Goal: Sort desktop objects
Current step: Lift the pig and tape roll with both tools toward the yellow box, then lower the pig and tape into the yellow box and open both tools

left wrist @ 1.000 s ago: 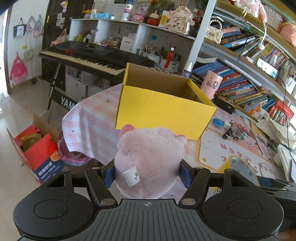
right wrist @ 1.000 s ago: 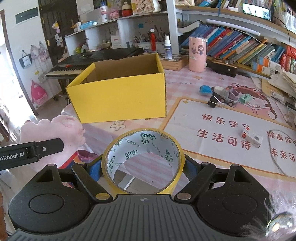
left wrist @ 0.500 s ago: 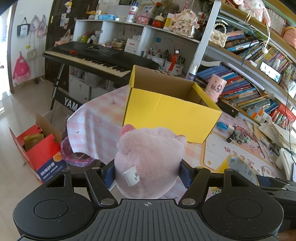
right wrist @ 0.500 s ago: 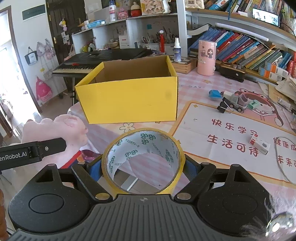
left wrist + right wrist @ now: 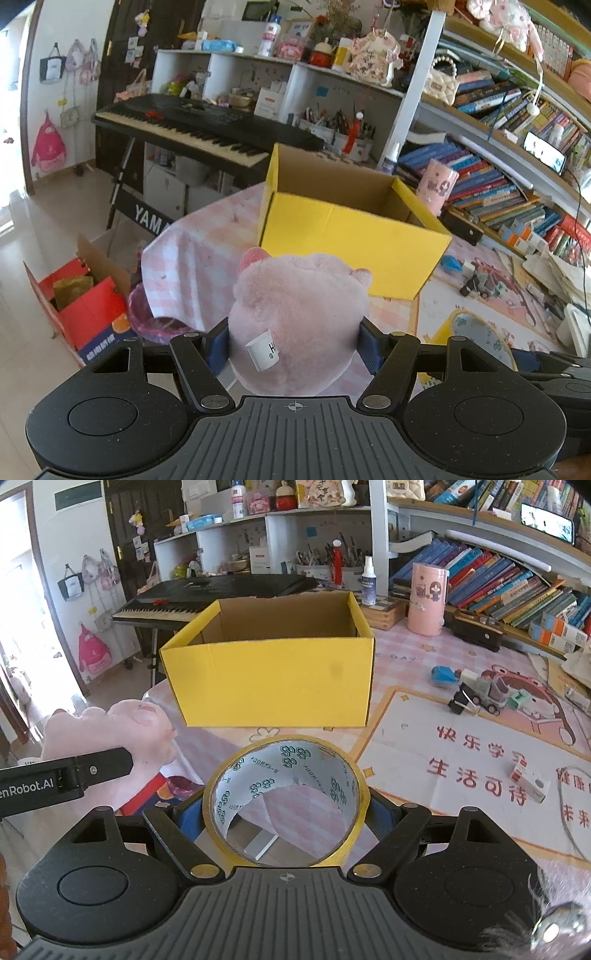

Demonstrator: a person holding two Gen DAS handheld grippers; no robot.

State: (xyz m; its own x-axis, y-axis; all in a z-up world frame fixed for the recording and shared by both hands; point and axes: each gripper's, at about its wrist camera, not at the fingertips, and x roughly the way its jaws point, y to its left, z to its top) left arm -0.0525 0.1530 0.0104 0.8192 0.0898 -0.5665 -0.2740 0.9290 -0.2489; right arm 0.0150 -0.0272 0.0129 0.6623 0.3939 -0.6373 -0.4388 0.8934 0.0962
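Left gripper (image 5: 293, 341) clamps the plush toy (image 5: 299, 325), right gripper (image 5: 286, 808) grips the tape roll (image 5: 286, 797); carry both above the yellow box (image 5: 273, 679) rim before releasing.

We see a black keyboard (image 5: 199, 127) before white shelves (image 5: 280, 85) at far left, crowded bookshelves (image 5: 509, 192) right, sunlit floor (image 5: 22, 258).

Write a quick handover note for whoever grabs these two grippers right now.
Left gripper: shut on the pink plush toy, held short of the table edge.
Right gripper: shut on the yellow tape roll, held in front of the yellow box.
Done: both items picked up.
Left: drop both into the box, whose visible interior looks empty, then sort the small toys on the mat.
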